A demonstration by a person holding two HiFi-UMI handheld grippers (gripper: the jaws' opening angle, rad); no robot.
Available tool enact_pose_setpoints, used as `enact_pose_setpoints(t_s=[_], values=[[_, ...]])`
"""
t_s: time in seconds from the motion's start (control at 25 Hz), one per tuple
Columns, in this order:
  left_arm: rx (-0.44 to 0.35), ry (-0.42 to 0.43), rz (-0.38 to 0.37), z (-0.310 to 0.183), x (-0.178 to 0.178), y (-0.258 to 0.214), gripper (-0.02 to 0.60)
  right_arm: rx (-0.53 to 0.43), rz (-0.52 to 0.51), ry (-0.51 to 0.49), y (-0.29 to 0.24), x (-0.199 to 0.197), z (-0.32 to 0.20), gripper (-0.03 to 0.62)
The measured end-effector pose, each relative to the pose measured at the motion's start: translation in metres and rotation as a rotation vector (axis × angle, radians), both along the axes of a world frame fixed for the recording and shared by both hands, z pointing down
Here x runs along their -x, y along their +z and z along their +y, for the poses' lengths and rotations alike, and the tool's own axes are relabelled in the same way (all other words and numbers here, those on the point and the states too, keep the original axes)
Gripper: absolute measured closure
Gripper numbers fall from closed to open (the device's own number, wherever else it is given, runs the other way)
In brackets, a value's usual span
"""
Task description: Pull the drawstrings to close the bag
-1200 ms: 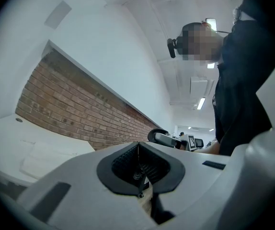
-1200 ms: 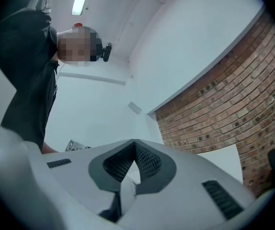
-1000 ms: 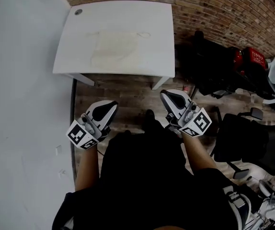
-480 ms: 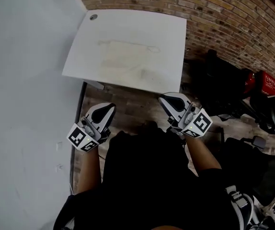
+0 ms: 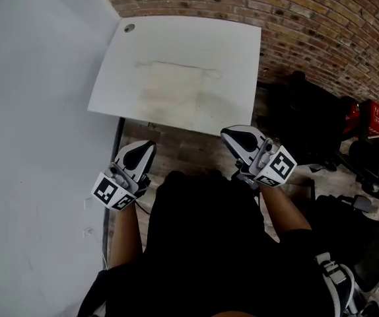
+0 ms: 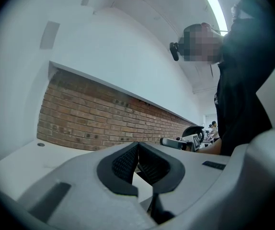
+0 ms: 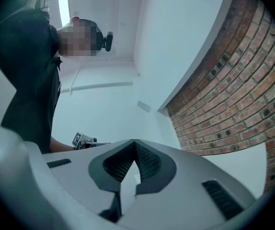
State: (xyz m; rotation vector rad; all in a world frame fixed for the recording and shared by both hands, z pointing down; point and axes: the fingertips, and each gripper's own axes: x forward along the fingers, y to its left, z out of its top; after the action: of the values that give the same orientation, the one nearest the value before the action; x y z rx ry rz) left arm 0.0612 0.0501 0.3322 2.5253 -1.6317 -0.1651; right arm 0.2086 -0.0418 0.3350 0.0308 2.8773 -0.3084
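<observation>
The left gripper and the right gripper are both clenched with nothing between the jaws. The person holds each in front of the body, on the near side of the white table and clear of it. The bag, pale and flat, lies near the middle of the table top, well apart from both grippers; its drawstring runs along the bag's far edge and ends in a small loop at the right. A brick wall stands beyond the table, and a white wall is on the left.
</observation>
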Motion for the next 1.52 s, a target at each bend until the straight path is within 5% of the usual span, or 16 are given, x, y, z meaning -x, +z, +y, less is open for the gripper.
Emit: enact_pose_setpoints(t_s=[0.44,0.72,0.96,1.2,1.52], values=[[-0.007,0.015,0.034,-0.035,0.065,0.023,0.565,-0.001,0.071,0.067,0.019,0.04,-0.026,0.588],[0.0,0.094,0.049,-0.086,0.143,0.03,0.565,-0.018,0.112,0.158,0.014,0.11,-0.052,0.588],[0.014,0.174,0.024,-0.121,0.199,0.037,0.565,-0.144,0.187,0.238,0.003,0.174,-0.063,0.588],[0.012,0.239,0.009,-0.144,0.243,0.043,0.565,-0.143,0.226,0.304,0.001,0.22,-0.082,0.588],[0.058,0.272,-0.033,-0.164,0.29,0.075,0.563,-0.247,0.386,0.403,0.012,0.254,-0.093,0.588]])
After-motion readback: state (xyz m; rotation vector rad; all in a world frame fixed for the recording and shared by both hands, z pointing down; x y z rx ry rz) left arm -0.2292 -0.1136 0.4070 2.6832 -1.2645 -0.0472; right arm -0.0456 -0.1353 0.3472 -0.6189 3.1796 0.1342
